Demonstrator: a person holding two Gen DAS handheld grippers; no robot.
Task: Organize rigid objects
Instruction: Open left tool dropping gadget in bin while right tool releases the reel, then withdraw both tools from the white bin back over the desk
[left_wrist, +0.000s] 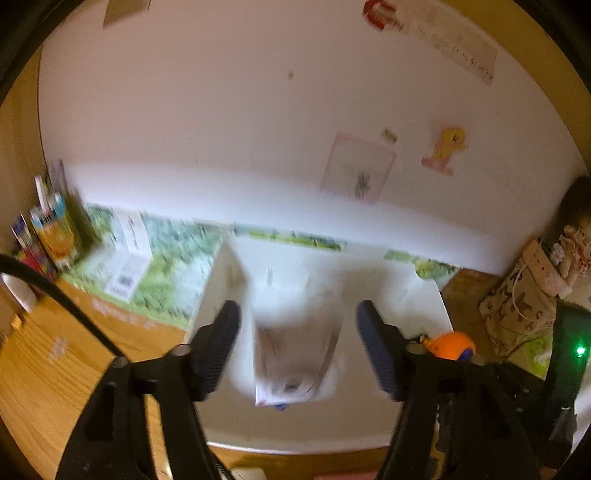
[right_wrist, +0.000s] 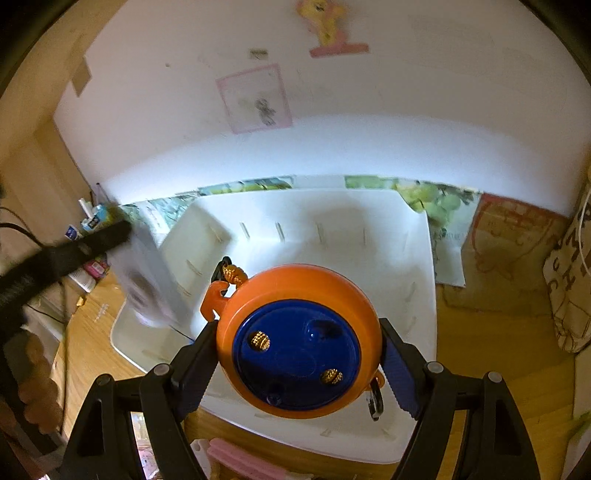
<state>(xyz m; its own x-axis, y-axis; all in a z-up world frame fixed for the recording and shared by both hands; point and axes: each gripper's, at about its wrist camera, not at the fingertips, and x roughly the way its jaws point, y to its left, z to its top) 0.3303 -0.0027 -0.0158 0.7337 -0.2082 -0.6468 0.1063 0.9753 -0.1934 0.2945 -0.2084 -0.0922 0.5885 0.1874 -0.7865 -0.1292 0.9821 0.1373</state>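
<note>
Orange reel (right_wrist: 299, 339) clamped in right gripper (right_wrist: 298, 363), blurred white box (left_wrist: 295, 354) loose between spread left gripper (left_wrist: 298, 350), over white bin (right_wrist: 417, 258).

Glossy orange-and-blue plastic reel (right_wrist: 299, 341) lower centre, woven gold cord (right_wrist: 233, 274) at its top, smooth matt white plastic bin (right_wrist: 413, 258) behind, varnished grainy wood desk (left_wrist: 44, 369) lower left, ribbed matt black gripper pads (left_wrist: 376, 350), printed cloth bag (left_wrist: 517, 306) right edge
</note>
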